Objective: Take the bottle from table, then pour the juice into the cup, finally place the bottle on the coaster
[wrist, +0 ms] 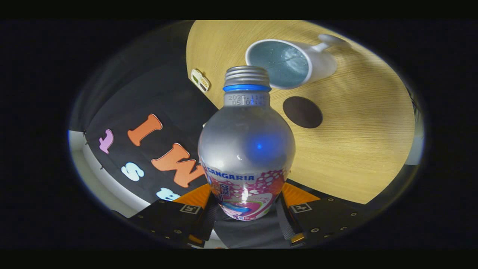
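the gripper [244, 215] has both fingers pressed on the lower body of the aluminium juice bottle [246, 149], which sits between them, lifted and tipped toward the table. its screw cap [247, 76] looks still on. the smooth metal shell seems slippery and dentable, so a firm hold low on the label suits it. beyond lie the dark round coaster [302, 112], then the white cup [293, 63] on the wooden table [358, 149].

Silver bottle [246, 149] between the fingers, blue neck ring, pink bubbled label; beyond it white cup [295, 61], dark brown coaster [302, 111], pale woodgrain table [366, 142].
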Action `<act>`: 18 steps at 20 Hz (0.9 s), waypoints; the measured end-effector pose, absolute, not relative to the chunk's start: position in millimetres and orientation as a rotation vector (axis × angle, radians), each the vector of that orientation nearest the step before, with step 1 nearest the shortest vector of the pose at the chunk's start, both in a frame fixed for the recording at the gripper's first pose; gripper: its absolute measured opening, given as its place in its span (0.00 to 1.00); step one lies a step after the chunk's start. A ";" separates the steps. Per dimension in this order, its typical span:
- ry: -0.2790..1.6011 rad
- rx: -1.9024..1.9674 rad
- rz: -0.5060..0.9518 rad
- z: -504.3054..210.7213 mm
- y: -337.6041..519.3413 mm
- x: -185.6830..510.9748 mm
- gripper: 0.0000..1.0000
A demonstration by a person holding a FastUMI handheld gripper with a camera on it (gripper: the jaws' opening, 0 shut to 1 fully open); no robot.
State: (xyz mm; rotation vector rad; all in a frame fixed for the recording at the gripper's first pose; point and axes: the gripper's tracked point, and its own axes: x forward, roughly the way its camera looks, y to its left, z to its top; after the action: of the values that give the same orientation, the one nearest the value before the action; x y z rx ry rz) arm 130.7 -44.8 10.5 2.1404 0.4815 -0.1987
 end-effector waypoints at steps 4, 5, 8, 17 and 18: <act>0.508 2.011 -0.253 -10.3 -47.5 122.5 0.72; 0.515 1.961 -0.263 -16.3 -46.9 119.7 0.72; 0.519 1.797 -0.280 -31.8 -47.4 124.4 0.72; 0.409 1.045 -0.262 -47.9 -63.8 134.8 0.72; 0.393 0.964 -0.265 -46.7 -67.9 137.7 0.72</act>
State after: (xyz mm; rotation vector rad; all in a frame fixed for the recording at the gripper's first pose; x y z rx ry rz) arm 137.7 -67.9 -46.7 0.9635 0.3930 -0.2648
